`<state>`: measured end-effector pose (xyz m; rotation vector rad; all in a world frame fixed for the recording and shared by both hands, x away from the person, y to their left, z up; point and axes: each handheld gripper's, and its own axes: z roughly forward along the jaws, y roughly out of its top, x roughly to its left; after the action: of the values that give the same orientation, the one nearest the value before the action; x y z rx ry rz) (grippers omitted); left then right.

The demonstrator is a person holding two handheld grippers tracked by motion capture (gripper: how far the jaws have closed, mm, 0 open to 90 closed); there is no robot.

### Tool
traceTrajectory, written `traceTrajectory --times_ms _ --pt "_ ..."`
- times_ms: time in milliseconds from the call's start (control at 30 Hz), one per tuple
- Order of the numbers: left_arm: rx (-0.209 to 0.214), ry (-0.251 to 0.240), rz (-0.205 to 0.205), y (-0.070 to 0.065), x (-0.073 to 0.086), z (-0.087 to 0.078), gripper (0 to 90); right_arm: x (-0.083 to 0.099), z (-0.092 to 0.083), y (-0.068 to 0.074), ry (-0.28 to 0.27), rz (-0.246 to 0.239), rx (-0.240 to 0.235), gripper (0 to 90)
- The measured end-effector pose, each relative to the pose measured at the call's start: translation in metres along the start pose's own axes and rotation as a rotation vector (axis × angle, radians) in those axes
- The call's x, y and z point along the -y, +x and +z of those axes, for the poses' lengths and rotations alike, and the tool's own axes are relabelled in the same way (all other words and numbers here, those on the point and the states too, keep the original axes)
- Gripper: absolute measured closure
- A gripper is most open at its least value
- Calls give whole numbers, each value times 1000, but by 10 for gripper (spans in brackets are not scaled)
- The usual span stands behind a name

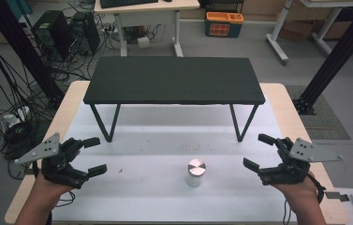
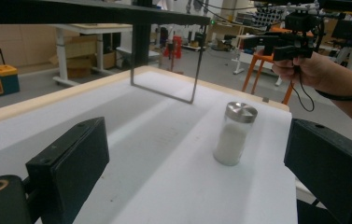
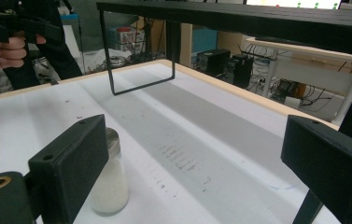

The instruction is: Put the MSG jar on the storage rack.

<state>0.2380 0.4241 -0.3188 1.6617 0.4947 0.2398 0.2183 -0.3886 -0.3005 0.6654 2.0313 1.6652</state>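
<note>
**Both claws open, jar untouched at the lower middle of the tabletop**

Nearest the camera in the high view, at the bottom left and bottom right of the frame, the person's hands hold the left claw and the right claw low over the white-covered tabletop. Each claw has its jaws spread wide and grips nothing. Between them, just right of centre in the lower part of the frame, stands the small clear glass jar with a round silver metal lid and white powder inside. It is upright on the tabletop, well apart from both claws, a little closer to the right one.

In the left gripper view the jar sits right of centre, beyond the open jaws. In the right gripper view it stands at the lower left, partly hidden behind the near jaw.

Farther back, across the middle of the high view, a low black rectangular shelf on thin metal legs stands on the tabletop, its top bare.

As I judge it, the work has hardly begun: no grasp is made, and the reach, the closing on the jar and any moving of it all remain.
</note>
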Motion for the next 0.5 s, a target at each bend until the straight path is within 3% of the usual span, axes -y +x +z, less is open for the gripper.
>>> traceTrajectory --times_ms 500 --pt "1 14 2 0 0 3 69 -1 -2 0 -2 1 1 70"
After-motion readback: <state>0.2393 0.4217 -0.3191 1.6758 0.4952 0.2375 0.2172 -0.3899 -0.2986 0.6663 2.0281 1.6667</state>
